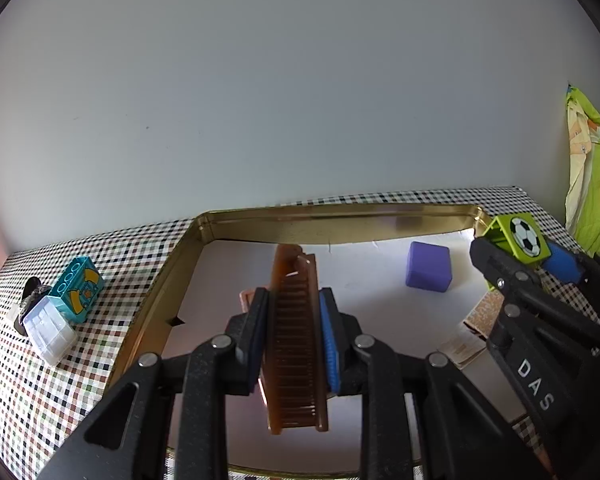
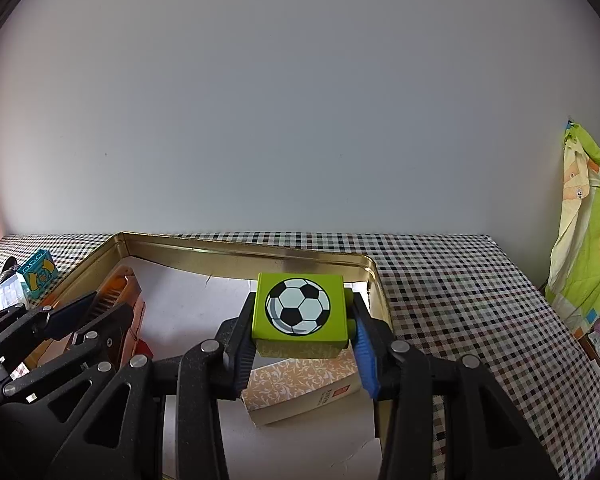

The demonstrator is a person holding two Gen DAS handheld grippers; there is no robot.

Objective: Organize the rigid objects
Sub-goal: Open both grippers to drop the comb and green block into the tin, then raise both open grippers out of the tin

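My left gripper [image 1: 294, 300] is shut on a brown comb [image 1: 296, 344], held above the white floor of the gold tin tray [image 1: 332, 224]. My right gripper [image 2: 300, 320] is shut on a green block with a football picture [image 2: 300, 308], held above the tray's right side over a patterned cardboard box [image 2: 300, 388]. The green block [image 1: 518, 238] and right gripper [image 1: 528, 260] also show in the left wrist view. A purple cube [image 1: 428, 266] lies inside the tray. The comb [image 2: 116, 296] and left gripper [image 2: 96, 308] show in the right wrist view.
A teal toy brick [image 1: 78, 290], a clear plastic box [image 1: 50, 334] and a small dark object [image 1: 30, 290] lie on the checked tablecloth [image 1: 40, 380] left of the tray. A green patterned cloth [image 2: 588, 240] hangs at the right. A grey wall stands behind the table.
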